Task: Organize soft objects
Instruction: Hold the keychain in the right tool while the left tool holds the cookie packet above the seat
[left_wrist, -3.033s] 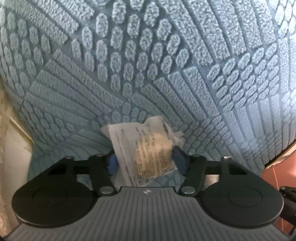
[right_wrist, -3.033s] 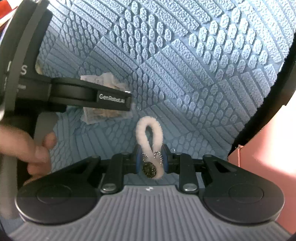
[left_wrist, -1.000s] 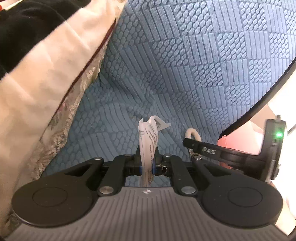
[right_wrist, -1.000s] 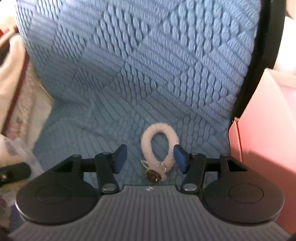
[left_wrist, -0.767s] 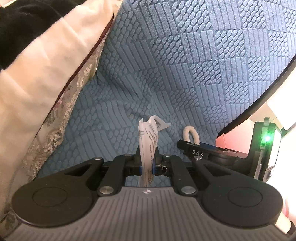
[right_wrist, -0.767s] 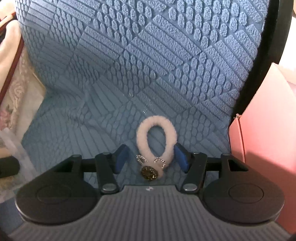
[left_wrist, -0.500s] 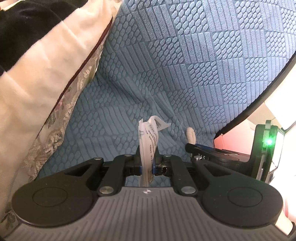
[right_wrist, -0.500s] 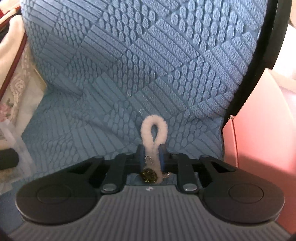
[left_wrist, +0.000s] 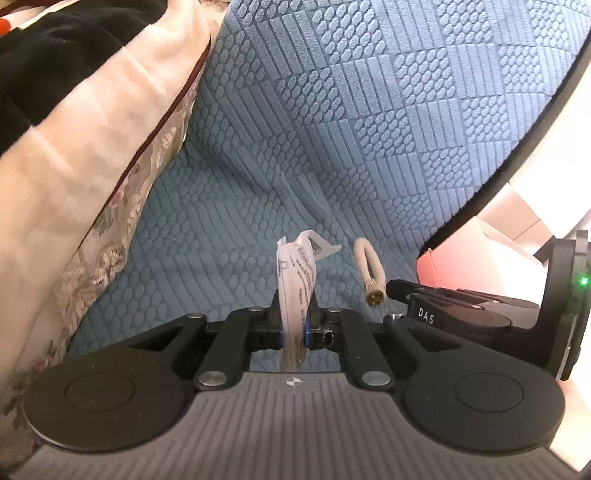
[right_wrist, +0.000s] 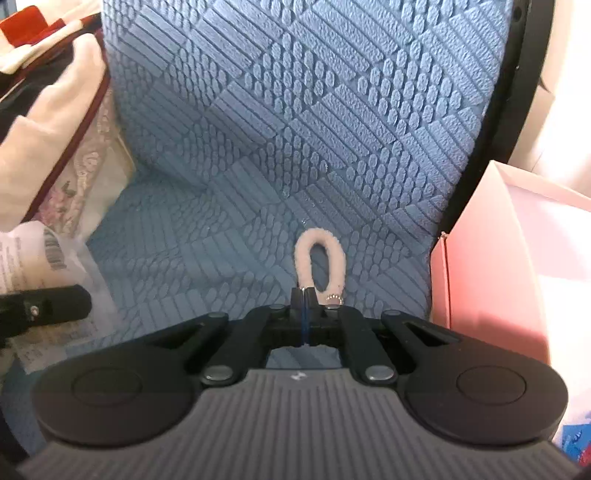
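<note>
- While both items hung clear of the blue textured cushion (right_wrist: 332, 110), the step in hand looked like carrying them off to wherever the soft things belong; the pink box (right_wrist: 498, 258) at the cushion's right edge seemed a likely place, though that is only a guess.
- To do it well, I judged both grips should be kept firm and the hands moved evenly, since the loop was caught by one thin strand.
- Right gripper (right_wrist: 304, 295): its jaws had just been closing and were pressed together on the left strand of the fluffy white hair tie (right_wrist: 319, 254), just above its small metal charm (right_wrist: 333, 300). The right strand and the charm lay outside the pads, beside the right finger.
- That narrow, off-centre hold could slip; swinging the tie would be risky.
- Left gripper (left_wrist: 294, 328): nearly closed, pinching the printed plastic packet (left_wrist: 297, 280) edge-on, so the packet stood upright between the pads above the cushion's seat.
- Seen from the left wrist, the hair tie hung just beside the packet, apart from it.
- Cream floral fabric (left_wrist: 92, 184) lay piled along the cushion's left edge, untouched.
</note>
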